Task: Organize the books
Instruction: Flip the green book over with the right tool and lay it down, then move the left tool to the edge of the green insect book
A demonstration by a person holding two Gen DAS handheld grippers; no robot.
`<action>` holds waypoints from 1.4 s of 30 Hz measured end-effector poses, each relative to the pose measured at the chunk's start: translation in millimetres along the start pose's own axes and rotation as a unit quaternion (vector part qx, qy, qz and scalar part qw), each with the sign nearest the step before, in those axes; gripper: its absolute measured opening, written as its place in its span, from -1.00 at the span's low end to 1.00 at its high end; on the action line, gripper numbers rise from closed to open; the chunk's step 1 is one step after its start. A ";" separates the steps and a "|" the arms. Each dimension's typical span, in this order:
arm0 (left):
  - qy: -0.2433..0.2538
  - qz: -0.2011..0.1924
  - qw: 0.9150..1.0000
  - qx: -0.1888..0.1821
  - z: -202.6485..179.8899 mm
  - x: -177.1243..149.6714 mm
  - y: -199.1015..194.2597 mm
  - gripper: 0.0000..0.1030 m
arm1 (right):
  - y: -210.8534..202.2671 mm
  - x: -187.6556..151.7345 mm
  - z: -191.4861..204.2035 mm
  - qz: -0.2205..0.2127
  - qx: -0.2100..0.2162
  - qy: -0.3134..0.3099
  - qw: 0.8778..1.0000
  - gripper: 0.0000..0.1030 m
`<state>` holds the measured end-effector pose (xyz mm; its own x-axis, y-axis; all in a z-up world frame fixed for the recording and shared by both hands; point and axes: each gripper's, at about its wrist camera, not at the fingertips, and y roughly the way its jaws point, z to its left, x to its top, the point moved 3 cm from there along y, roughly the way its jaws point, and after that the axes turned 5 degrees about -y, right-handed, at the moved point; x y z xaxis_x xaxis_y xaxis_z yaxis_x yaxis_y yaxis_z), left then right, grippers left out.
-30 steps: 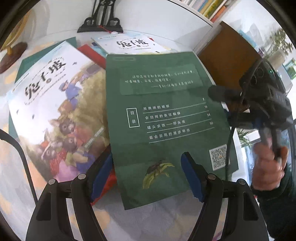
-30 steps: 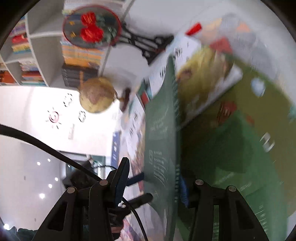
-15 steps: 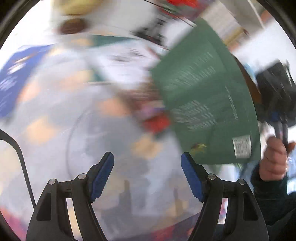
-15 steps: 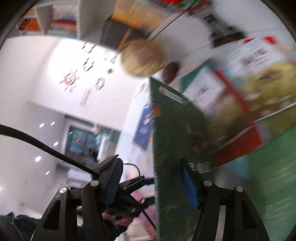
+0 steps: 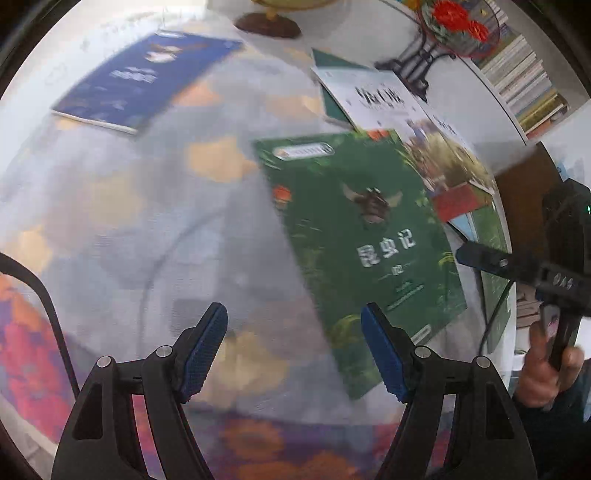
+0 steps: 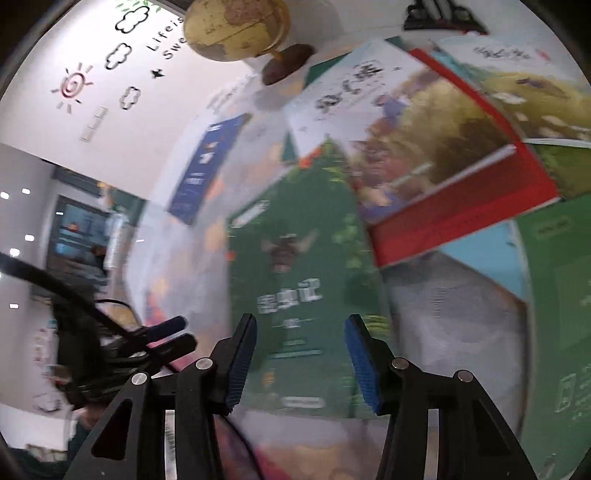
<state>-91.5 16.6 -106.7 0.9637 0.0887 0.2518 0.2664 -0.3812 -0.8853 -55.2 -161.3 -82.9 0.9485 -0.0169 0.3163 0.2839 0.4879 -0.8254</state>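
Note:
A green book (image 5: 364, 240) with an insect on its cover lies front up on the patterned tablecloth (image 5: 129, 229); it also shows in the right wrist view (image 6: 295, 280). My left gripper (image 5: 293, 354) is open and empty, just left of the book's near corner. My right gripper (image 6: 299, 360) is open and empty over the book's near edge; it shows at the right of the left wrist view (image 5: 480, 256). A blue book (image 5: 144, 81) lies apart at the far left. A pile of picture books (image 6: 424, 140) lies beyond the green book.
A globe (image 6: 236, 26) stands at the back of the table. A black stand with a red-flowered round piece (image 5: 454, 22) stands at the back right, bookshelves (image 5: 524, 77) behind it. Another green book (image 6: 557, 295) lies at the right.
The right gripper held the green book on edge, turned it over and let go. The book now lies front cover up. The left gripper has swung left and back.

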 end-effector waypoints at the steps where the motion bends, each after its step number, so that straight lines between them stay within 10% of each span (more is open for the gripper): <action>1: -0.003 0.001 1.000 -0.006 -5.3 0.4 6.2 0.41 | 0.9 -2.0 -7.1 -0.001 -0.018 -0.001 1.000 -0.04; 27: 0.021 -0.031 0.998 0.056 -35.0 -9.8 32.0 0.69 | 19.2 -8.1 -33.9 -0.012 -0.057 -0.035 0.998 -0.05; 30: 0.012 -0.027 0.999 0.030 -34.1 -7.4 33.7 0.97 | 19.4 -7.9 -35.0 -0.013 -0.052 -0.030 0.998 -0.03; 42: -0.034 -0.013 0.999 -0.032 -21.6 2.2 31.0 0.98 | 21.6 -15.9 -19.9 -0.006 -0.105 -0.081 0.991 -0.03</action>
<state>-81.5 -14.9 -125.2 0.9560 0.1613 0.2449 0.2916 -0.4362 -0.8513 -61.4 -167.8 -115.1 0.9147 0.1276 0.3834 0.3339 0.2956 -0.8951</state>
